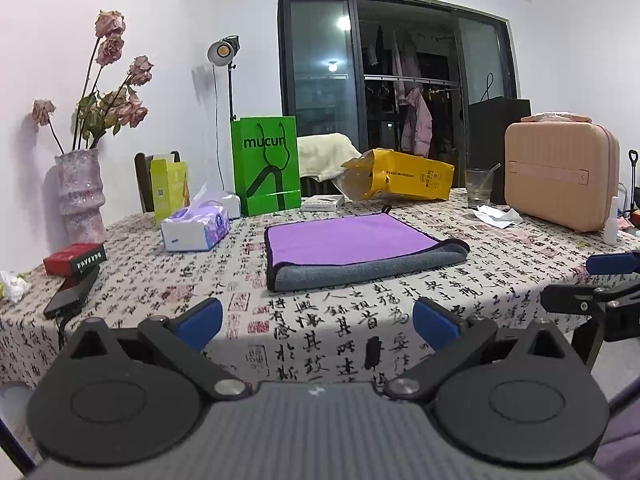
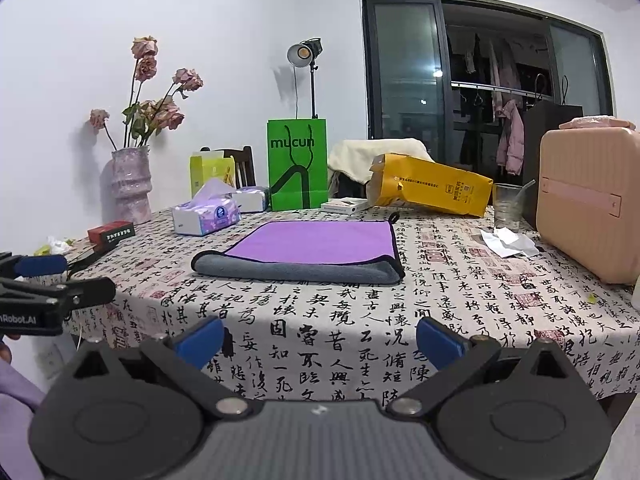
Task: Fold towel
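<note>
On the worktop draped in a calligraphy-print cloth lies a folded purple-and-grey microfibre towel, flat at the middle, purple face up with a grey layer showing along its near edge. Behind it stand a green paper bag and a yellow paper bag. Near the worktop's front edge, the left tool and right tool both hang released, blue fingers spread wide, well apart from the towel.
</note>
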A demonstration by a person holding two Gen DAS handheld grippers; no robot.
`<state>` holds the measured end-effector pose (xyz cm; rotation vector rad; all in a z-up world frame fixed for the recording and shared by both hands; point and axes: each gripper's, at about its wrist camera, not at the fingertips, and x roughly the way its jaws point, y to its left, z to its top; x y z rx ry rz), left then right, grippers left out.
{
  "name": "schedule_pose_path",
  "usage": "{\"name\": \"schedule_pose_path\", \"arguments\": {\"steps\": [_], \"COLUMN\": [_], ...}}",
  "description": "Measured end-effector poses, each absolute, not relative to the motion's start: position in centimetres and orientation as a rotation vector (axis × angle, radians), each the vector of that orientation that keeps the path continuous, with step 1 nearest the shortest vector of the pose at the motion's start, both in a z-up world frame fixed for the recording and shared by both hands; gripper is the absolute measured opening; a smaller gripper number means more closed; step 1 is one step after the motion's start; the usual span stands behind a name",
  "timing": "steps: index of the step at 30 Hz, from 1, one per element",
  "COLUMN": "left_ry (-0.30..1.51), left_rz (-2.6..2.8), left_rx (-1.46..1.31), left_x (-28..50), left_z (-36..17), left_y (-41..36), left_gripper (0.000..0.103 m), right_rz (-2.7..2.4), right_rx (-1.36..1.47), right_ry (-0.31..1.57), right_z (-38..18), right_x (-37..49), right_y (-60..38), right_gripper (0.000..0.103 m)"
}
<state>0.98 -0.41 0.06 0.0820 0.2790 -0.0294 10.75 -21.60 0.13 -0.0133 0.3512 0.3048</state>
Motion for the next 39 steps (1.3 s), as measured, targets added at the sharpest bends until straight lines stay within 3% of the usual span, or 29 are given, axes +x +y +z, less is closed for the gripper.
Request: {"name": "schedule_pose_path", "arguments": {"steps": [14, 29, 35, 39], "left_ry": [0.270, 0.311, 0.346, 0.416], "left_rz": [0.001, -0.029, -0.013, -0.016], "left_rx": [0.065, 0.115, 0.145, 0.121], "left_x": [3.9, 11.6, 16.0, 19.0], "left_z": [-0.6, -1.7, -1.8, -2.2], "left_y": [0.9, 2.2, 2.6, 3.4], "left_gripper": [0.103, 0.103, 0.090, 0.071], "right_rz": [0.282, 0.250, 0.247, 0.248], "right_rx": [-0.053, -0.049, -0.056, -0.082], "right_ry": [0.329, 0.433, 0.435, 0.450], "right_z": [-0.1, -1.7, -1.6, -2.0], "right_x": [12.5, 21.3, 24.8, 27.0], "right_y": [-21.2, -21.8, -22.5, -22.5], "right_gripper": [0.103, 0.101, 0.101, 0.101]}}
